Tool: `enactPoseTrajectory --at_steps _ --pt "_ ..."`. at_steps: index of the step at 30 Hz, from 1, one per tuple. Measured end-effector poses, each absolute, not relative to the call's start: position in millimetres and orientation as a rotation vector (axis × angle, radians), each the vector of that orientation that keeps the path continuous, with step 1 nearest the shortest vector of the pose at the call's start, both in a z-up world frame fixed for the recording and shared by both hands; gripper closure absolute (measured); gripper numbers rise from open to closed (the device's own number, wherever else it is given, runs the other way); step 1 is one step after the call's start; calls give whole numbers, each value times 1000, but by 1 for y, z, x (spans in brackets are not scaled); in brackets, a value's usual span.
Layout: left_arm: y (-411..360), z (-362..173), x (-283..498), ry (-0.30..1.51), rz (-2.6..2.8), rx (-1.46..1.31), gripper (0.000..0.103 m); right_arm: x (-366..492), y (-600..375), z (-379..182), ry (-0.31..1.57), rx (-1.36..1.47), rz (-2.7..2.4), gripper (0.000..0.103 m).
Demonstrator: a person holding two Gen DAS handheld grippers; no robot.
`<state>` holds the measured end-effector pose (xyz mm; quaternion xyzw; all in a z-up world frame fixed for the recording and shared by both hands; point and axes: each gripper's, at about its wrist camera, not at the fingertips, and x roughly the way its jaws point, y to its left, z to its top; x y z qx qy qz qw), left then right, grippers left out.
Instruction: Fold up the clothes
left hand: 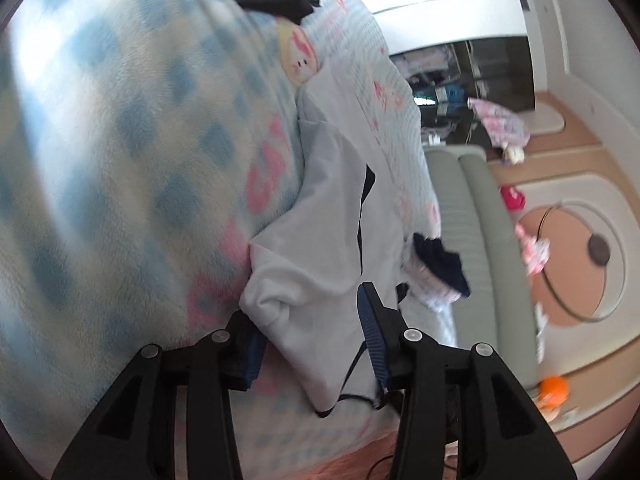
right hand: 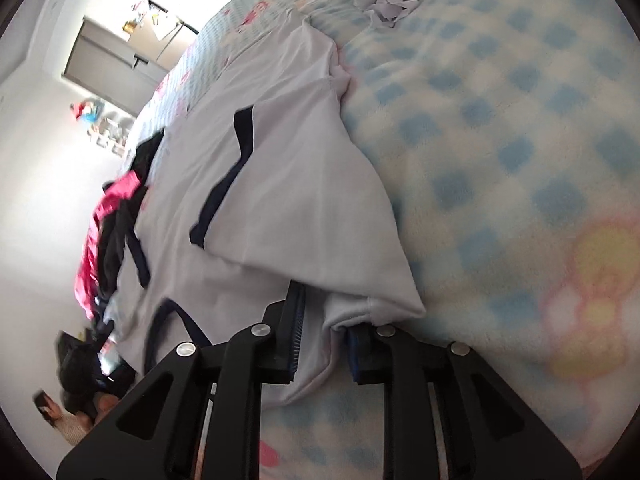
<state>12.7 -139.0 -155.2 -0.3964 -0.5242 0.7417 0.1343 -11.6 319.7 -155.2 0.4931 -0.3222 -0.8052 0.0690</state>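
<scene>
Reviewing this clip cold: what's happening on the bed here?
A person is folding a white garment with dark trim on a blue-checked blanket, using a handheld gripper in each hand. The left gripper stands open with one end of the garment between its fingers, the pads not pressing on it. The right gripper has another edge between its fingers; whether it is pinched is unclear. One side is already folded over. More clothes lie piled at the bed's edge.
</scene>
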Motion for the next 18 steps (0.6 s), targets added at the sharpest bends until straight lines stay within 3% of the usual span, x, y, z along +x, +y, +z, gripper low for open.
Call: enactPoseTrajectory --at_steps 5,9,14,18 --pt "-136 -147 22 -1486 2277 -1203 58 1 321 -143 -1027 1421 -2406 61" --pt "-132 -160 16 -1497 2245 -1224 58 9 330 -138 -1111 1348 -2411 59" --pt "-124 -156 4 -1402 2269 -1235 64 6 348 -158 -1443 1271 -2252 57" --pt "-115 -153 0 -1290 2296 -1246 67 4 351 -157 -1410 1286 -2307 57"
